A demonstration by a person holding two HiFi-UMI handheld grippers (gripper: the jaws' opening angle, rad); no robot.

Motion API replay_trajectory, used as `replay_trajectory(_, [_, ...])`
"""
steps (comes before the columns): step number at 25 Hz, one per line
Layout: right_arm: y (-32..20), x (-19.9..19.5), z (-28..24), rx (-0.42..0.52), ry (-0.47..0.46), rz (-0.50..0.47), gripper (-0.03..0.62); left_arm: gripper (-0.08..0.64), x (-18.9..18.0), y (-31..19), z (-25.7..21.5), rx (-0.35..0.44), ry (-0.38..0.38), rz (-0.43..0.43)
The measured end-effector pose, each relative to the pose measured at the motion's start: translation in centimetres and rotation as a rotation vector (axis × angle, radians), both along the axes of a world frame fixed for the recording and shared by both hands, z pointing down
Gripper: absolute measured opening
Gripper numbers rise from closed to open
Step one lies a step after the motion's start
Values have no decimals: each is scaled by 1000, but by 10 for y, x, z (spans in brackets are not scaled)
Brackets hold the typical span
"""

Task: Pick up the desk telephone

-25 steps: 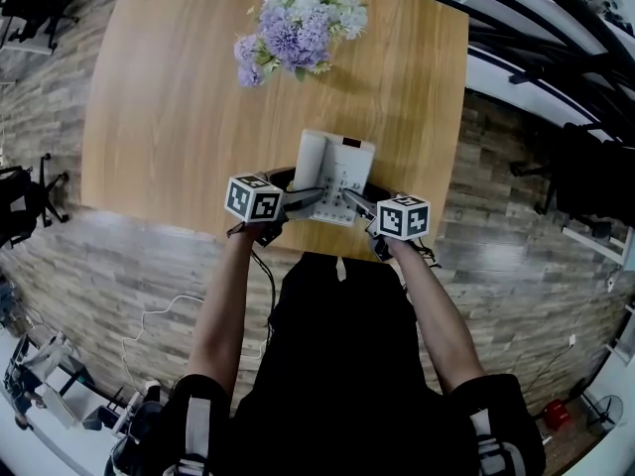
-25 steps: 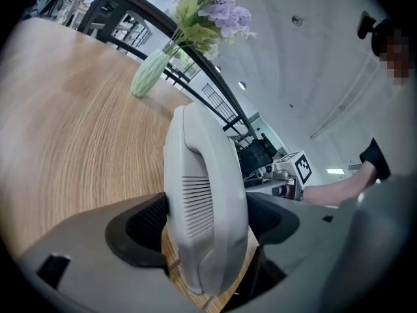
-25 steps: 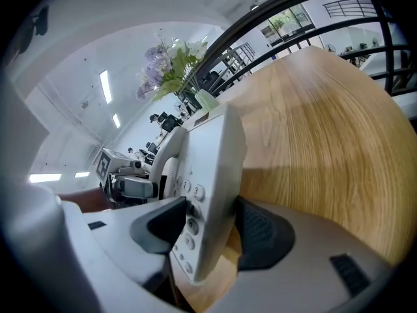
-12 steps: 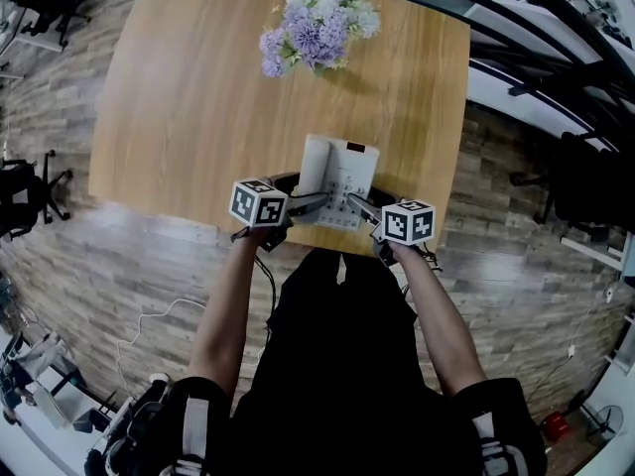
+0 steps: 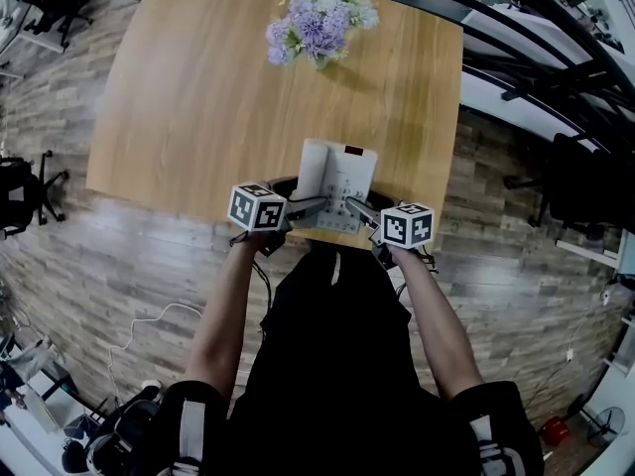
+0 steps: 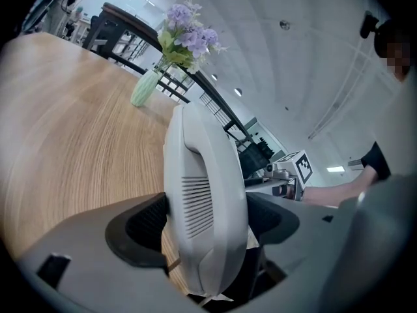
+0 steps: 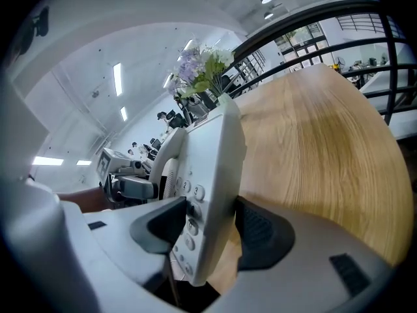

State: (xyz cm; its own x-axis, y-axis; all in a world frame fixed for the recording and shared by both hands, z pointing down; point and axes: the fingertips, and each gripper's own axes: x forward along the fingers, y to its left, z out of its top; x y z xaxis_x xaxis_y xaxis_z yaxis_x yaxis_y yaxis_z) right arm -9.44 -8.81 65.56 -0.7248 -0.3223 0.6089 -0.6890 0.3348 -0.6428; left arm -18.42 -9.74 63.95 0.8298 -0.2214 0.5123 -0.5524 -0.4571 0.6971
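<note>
The left tool [image 6: 207, 222] has its dark padded jaws shut on the handset [image 6: 202, 194] of the white plastic desk telephone [image 5: 339, 181]. The right tool [image 7: 212, 230] is clamped on the opposite, keypad side of the same body. The telephone sits between the two tools at the near edge of the light wooden counter [image 5: 198, 97], toward its near right corner.

Only the head view shows the whole outline: handset on the left, keys on the right, a small dark display at the far end. The left gripper view alone shows the handset's slotted grille. The right gripper view shows round numbered keys [image 7: 189, 189]. At the far edge stands a pale green vase [image 6: 144, 87] of purple and white flowers [image 5: 322, 13].
</note>
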Motion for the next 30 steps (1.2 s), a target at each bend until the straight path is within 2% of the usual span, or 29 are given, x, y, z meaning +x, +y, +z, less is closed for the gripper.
replay_trajectory(11, [24,5,-9,22,-8,-47,253,374,5,28,-10,19,-30,-31])
replay_trajectory(30, [44,75,-31,66,2,-163,252,374,75,61,-28,34,-61,-129])
